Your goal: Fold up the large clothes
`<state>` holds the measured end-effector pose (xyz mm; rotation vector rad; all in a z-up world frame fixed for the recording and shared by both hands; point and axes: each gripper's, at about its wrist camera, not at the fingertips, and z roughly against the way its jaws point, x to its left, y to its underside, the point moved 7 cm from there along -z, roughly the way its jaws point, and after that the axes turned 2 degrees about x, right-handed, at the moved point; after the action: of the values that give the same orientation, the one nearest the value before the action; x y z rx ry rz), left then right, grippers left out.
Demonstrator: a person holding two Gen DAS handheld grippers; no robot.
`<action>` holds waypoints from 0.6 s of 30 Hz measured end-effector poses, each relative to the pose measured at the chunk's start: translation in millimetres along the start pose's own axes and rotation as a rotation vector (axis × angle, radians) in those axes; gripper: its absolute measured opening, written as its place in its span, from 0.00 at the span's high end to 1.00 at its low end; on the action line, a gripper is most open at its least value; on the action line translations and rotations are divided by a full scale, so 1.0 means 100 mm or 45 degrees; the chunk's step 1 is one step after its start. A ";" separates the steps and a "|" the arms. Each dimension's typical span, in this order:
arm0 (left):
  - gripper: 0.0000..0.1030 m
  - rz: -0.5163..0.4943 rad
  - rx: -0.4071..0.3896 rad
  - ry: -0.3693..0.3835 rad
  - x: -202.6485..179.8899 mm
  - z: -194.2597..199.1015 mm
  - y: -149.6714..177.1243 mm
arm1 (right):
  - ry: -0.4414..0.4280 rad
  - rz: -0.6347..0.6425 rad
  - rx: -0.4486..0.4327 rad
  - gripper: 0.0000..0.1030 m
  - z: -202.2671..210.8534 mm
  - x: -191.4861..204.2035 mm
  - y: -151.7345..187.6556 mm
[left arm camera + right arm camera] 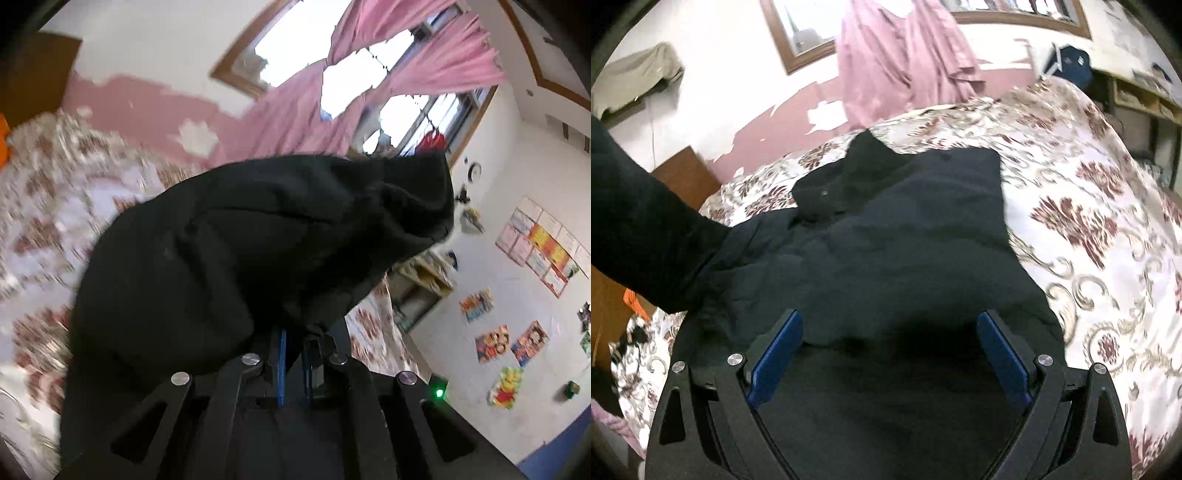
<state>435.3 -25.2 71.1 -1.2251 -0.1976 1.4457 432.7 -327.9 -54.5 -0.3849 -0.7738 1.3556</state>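
A large black garment (894,236) lies spread on the floral bedspread (1089,229). My right gripper (890,328) is open just above its near part, blue pads (775,354) wide apart, nothing between them. My left gripper (293,343) is shut on a fold of the black garment (258,240), lifted so the cloth bunches over the fingers and hides their tips. In the right wrist view that raised black cloth (639,214) hangs at the left edge.
The floral bedspread (55,206) covers the bed. Pink curtains (901,55) and a peeling pink wall stand behind it. A wooden cabinet (683,177) is at the left, shelves (1145,99) at the right. A white wall with posters (517,280) shows in the left view.
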 end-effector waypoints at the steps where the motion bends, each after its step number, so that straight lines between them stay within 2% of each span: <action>1: 0.93 0.000 0.034 0.004 -0.02 -0.11 0.08 | -0.009 -0.021 0.003 0.10 0.01 -0.04 0.04; 4: 0.93 -0.034 0.150 -0.005 -0.08 -0.47 0.38 | -0.092 -0.106 0.022 0.10 -0.03 -0.16 0.13; 6: 0.93 -0.051 0.252 0.000 -0.09 -0.68 0.62 | -0.209 -0.164 0.029 0.10 -0.04 -0.19 0.19; 9: 0.93 -0.030 0.450 0.032 -0.05 -0.95 0.99 | -0.346 -0.239 0.078 0.10 -0.11 -0.19 0.28; 11: 0.92 -0.013 0.567 0.033 0.03 -1.08 1.20 | -0.398 -0.270 0.127 0.10 -0.18 -0.17 0.35; 16: 0.89 0.006 0.656 0.033 0.14 -1.15 1.46 | -0.489 -0.368 0.222 0.10 -0.37 -0.17 0.47; 18: 0.82 0.008 0.688 0.050 0.15 -1.12 1.52 | -0.516 -0.406 0.232 0.10 -0.41 -0.18 0.51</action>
<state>427.0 -116.8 -94.4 -0.8077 0.2152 1.3602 423.7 -326.8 -122.1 0.1612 -0.9879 1.2008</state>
